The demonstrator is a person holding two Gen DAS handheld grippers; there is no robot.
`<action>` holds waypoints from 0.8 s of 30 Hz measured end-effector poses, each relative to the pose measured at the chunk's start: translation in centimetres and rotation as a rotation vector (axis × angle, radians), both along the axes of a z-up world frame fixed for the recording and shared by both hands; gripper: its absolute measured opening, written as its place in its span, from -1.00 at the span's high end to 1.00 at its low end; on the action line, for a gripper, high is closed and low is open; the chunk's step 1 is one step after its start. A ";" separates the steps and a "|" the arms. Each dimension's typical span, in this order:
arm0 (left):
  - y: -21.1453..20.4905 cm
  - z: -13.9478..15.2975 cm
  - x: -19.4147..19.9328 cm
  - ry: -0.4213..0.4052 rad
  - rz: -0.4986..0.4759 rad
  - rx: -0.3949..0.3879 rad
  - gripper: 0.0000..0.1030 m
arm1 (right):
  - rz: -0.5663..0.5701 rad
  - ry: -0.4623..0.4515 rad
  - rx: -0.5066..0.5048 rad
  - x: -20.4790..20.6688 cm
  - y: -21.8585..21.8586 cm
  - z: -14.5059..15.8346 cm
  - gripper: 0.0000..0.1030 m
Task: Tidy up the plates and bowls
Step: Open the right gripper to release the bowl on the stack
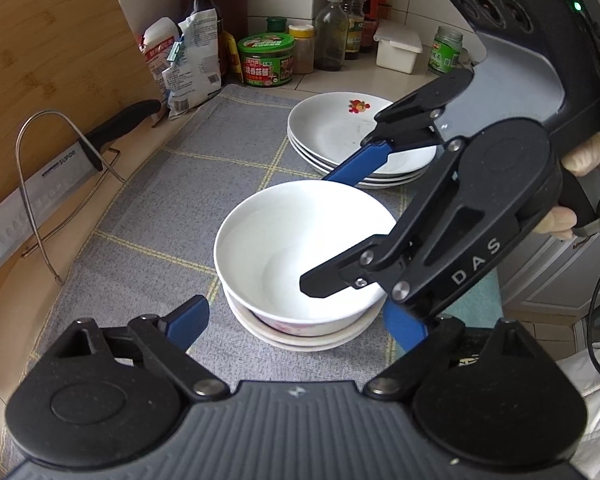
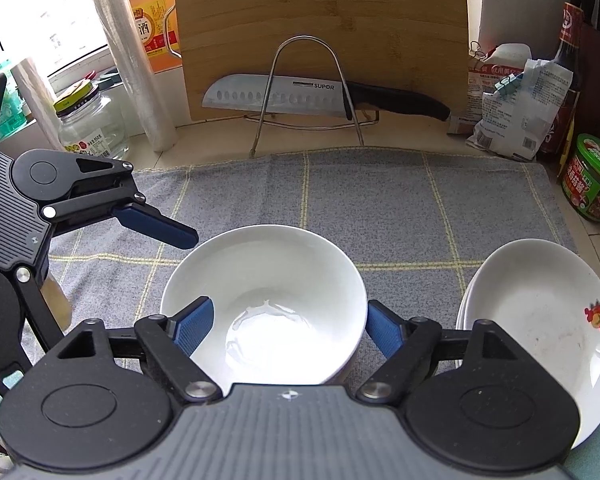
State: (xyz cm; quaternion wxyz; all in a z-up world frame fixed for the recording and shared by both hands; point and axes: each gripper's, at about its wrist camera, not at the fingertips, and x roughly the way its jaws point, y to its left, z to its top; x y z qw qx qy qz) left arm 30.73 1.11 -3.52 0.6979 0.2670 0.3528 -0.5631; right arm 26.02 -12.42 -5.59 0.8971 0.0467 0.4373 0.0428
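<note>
The white bowl sits nested on the bowl stack at the near centre of the grey mat on the table, with the plate stack to its far right. The right claw straddles the bowl's near rim, pads parted and gripping nothing; the left claw stands wide and empty. Withdrawing askew could catch the rim and tip the stack; only the left wrist view shows the lower bowls.

The stacked bowls sit on the cloth, plate stack to their right, knife rack behind.
</note>
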 end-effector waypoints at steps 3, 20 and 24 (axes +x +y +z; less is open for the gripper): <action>1.2 0.0 0.0 0.018 0.040 -0.018 -0.82 | -0.005 -0.024 -0.038 -0.7 0.5 0.0 -0.76; 4.6 -1.1 -0.9 0.095 0.201 -0.078 -0.83 | -0.052 -0.117 -0.130 -2.8 2.1 -0.8 -0.80; 4.9 -1.2 -1.1 0.102 0.206 -0.083 -0.83 | -0.058 -0.141 -0.175 -3.1 2.4 -0.6 -0.80</action>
